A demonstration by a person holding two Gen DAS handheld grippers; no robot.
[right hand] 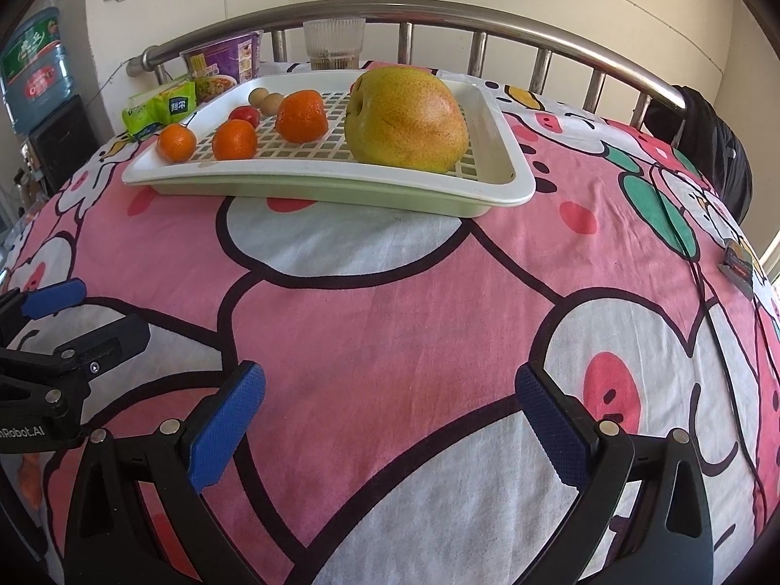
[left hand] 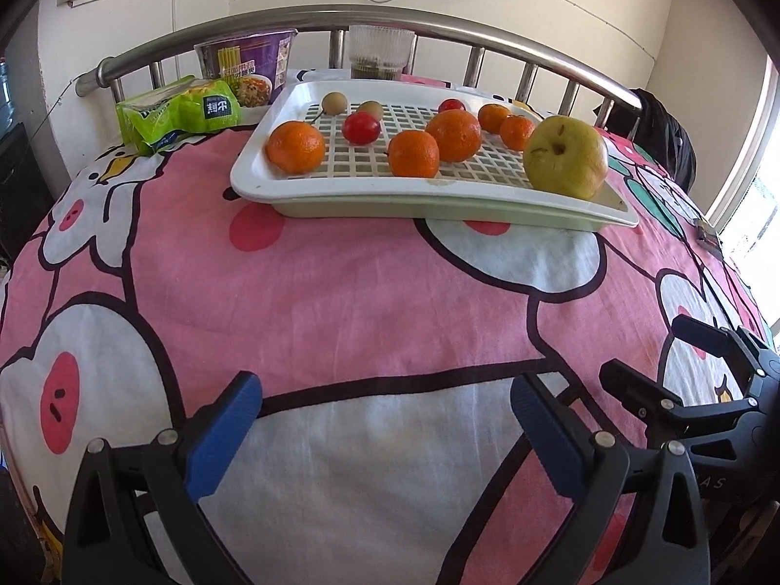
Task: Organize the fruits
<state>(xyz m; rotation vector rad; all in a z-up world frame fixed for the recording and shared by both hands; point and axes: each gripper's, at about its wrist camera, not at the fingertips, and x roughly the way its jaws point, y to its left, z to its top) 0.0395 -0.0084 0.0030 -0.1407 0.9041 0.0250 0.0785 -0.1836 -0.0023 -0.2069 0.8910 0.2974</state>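
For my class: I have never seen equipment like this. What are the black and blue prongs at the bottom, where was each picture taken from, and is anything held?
The prongs are the fingers of two hand-held grippers, each with a camera looking along them. One picture is from the left gripper, the other from the right gripper. Both are open and hold nothing. Ahead, on the pink cartoon bedsheet, a white tray carries oranges, small red fruits and a large yellow-green pear. Snack packets lie behind it.
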